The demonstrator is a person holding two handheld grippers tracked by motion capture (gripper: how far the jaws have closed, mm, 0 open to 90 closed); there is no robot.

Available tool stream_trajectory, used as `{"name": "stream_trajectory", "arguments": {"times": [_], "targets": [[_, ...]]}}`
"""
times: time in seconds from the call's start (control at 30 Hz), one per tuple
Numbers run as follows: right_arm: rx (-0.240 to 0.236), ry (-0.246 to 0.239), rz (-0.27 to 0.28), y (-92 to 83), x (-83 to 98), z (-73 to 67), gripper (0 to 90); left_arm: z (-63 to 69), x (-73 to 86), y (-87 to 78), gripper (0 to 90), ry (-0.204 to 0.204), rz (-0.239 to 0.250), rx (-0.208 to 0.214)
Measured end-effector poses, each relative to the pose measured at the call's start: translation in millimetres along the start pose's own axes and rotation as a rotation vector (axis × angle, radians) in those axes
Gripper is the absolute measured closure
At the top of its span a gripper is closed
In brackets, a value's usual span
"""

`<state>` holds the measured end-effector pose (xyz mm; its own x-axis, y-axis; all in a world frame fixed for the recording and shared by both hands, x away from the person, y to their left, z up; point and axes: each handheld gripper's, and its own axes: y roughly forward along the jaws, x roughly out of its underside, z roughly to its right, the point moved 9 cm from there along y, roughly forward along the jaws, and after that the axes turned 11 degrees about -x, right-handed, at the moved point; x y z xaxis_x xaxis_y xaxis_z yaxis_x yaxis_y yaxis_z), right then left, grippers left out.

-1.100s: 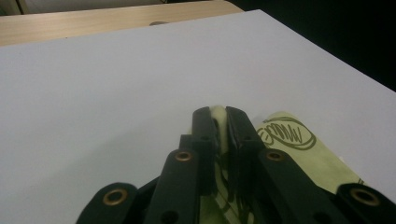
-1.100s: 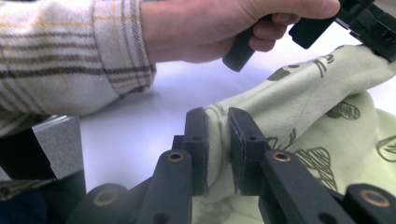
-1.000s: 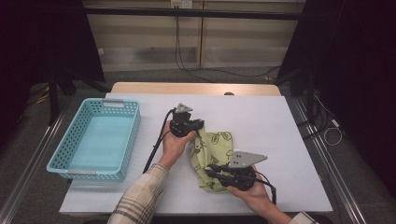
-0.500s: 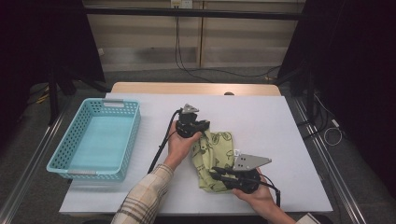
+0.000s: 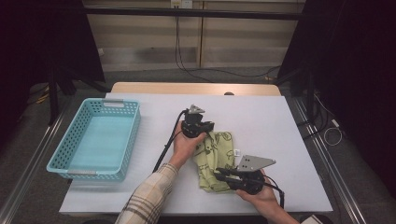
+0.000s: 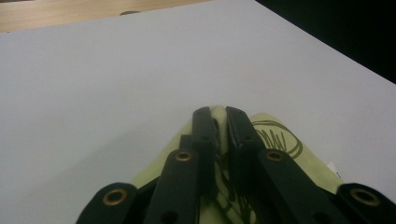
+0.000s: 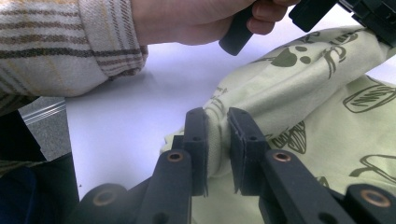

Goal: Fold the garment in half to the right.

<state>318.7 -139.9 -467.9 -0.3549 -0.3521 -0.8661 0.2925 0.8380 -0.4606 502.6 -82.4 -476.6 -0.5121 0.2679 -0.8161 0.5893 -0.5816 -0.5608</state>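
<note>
A pale green cloth (image 5: pixel 218 156) with dark printed drawings lies bunched on the white table (image 5: pixel 266 116). My left gripper (image 5: pixel 211 130) is at the cloth's far edge, shut on it; in the left gripper view the cloth (image 6: pixel 285 151) is pinched between the jaws of that gripper (image 6: pixel 218 114). My right gripper (image 5: pixel 218 173) is at the near edge and points left. In the right gripper view this gripper (image 7: pixel 217 122) clamps a thick fold of the cloth (image 7: pixel 299 93). Beyond it are the other hand (image 7: pixel 196 18) and a plaid sleeve (image 7: pixel 60 42).
A turquoise mesh basket (image 5: pixel 60 161) stands empty on the table's left part. A black cable (image 5: pixel 164 151) trails from the left gripper toward the near edge. White table surface stretches to the right of and beyond the cloth.
The left hand has carried its edge of the cloth a little to the right. The cloth now looks narrower and more bunched. The right gripper has barely shifted.
</note>
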Motion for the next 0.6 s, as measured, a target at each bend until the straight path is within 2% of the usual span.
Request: {"name": "stream_trajectory", "arguments": {"times": [0.13, 0.2, 0.3, 0.4, 0.6], "targets": [[0.012, -0.007, -0.009, -1.3, 2.3, 2.6, 78.5, 0.9, 2.7, 4.2, 83.3, 0.004, -0.008, 0.003], [0.009, 0.005, -0.005, -1.3, 3.0, 2.1, 78.5, 1.7, 4.1, 6.7, 83.3, 0.005, -0.008, 0.002], [0.015, 0.004, -0.012, -2.1, 5.0, 3.3, 78.4, 4.7, 6.2, 10.3, 83.3, 0.034, -0.017, -0.005], [0.022, 0.012, -0.016, -3.4, 7.4, 4.7, 78.4, 7.6, 6.0, 13.6, 83.3, 0.028, -0.021, -0.005], [0.035, 0.013, -0.029, -4.6, 13.2, 6.5, 78.1, 14.2, 9.6, 20.8, 83.1, 0.041, -0.035, -0.007]]}}
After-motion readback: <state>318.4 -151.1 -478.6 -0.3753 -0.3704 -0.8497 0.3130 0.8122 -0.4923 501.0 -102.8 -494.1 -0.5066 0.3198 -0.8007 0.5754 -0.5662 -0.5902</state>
